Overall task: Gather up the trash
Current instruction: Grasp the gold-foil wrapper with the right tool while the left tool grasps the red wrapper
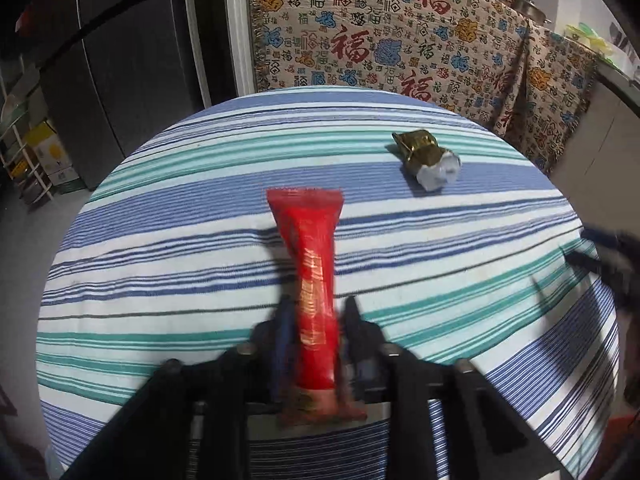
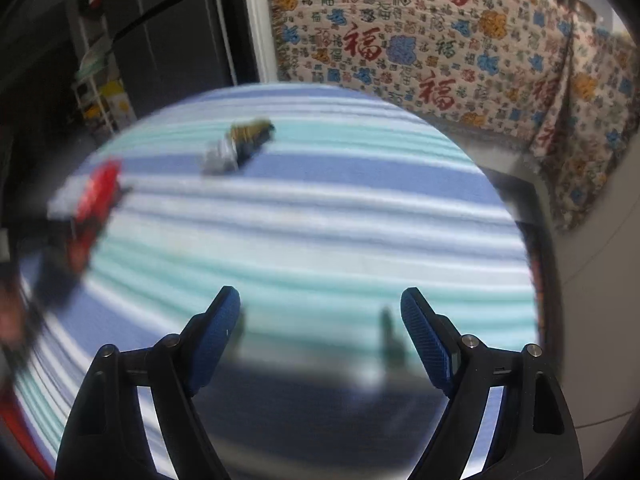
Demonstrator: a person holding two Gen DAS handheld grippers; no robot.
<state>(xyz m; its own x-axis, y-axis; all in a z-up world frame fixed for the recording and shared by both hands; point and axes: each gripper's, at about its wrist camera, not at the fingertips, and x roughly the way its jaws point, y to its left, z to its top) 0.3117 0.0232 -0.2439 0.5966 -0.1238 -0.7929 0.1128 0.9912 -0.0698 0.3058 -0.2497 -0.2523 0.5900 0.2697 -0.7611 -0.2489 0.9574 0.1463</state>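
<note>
My left gripper [image 1: 316, 312] is shut on a long red snack wrapper [image 1: 314, 276] and holds it above the striped tablecloth [image 1: 160, 240]. A crumpled gold and white wrapper [image 1: 426, 160] lies on the cloth, ahead and to the right. In the blurred right wrist view, my right gripper [image 2: 320, 300] is open and empty above the cloth [image 2: 320, 220]. The gold wrapper [image 2: 236, 144] lies ahead of it to the left. The red wrapper [image 2: 94, 208] shows at the far left, held by the left gripper.
A patterned cloth with red characters [image 1: 400, 52] hangs over furniture behind the table. A dark refrigerator [image 1: 120, 60] stands at the back left, with a rack and boxes [image 1: 40, 160] on the floor beside it. The right gripper shows blurred at the right edge [image 1: 612, 264].
</note>
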